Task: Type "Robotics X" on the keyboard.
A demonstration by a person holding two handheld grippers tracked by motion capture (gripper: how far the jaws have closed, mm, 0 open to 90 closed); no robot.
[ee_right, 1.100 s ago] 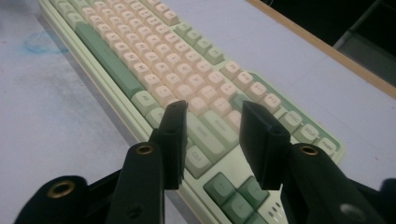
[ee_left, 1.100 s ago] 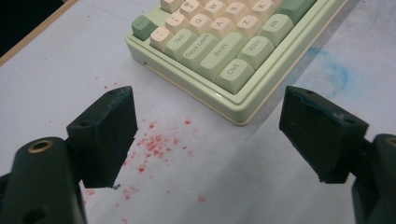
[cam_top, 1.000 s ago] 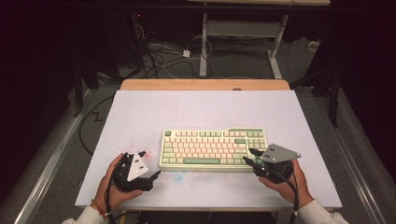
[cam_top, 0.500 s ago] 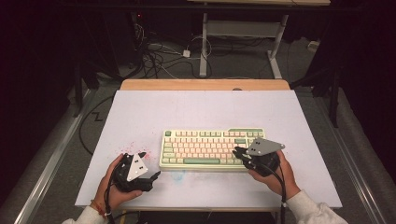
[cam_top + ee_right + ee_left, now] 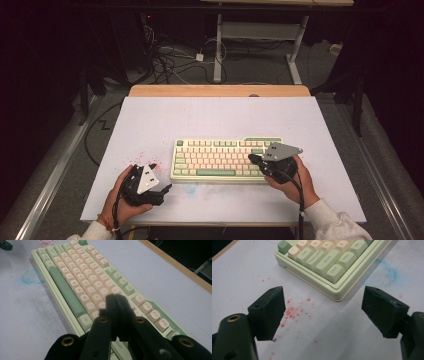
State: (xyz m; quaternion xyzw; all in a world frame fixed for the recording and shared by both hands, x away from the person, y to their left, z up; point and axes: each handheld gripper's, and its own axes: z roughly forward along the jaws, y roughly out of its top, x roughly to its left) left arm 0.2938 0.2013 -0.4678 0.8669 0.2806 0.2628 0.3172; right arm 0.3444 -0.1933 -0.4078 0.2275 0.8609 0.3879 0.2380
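A pale green and cream keyboard [image 5: 220,157] lies on the white table top [image 5: 220,120], near its front edge. My left gripper [image 5: 161,176] rests on the table just off the keyboard's front left corner [image 5: 334,293]. Its jaws stand wide open with nothing between them; the left gripper [image 5: 323,302] looks onto the Ctrl and Shift keys. My right gripper [image 5: 251,159] hovers over the right end of the keyboard and points left along the key rows. Its jaws have just been closing, and the right gripper [image 5: 115,297] is now shut with nothing held.
Red specks [image 5: 292,311] and a faint blue smear [image 5: 32,276] mark the table in front of the keyboard. A wooden strip [image 5: 220,91] runs along the far edge. Behind it are floor cables [image 5: 170,62] and a desk frame [image 5: 260,30].
The right gripper has moved left from beside the keyboard to over its right end, and its jaws have closed. The left gripper has stayed put, open.
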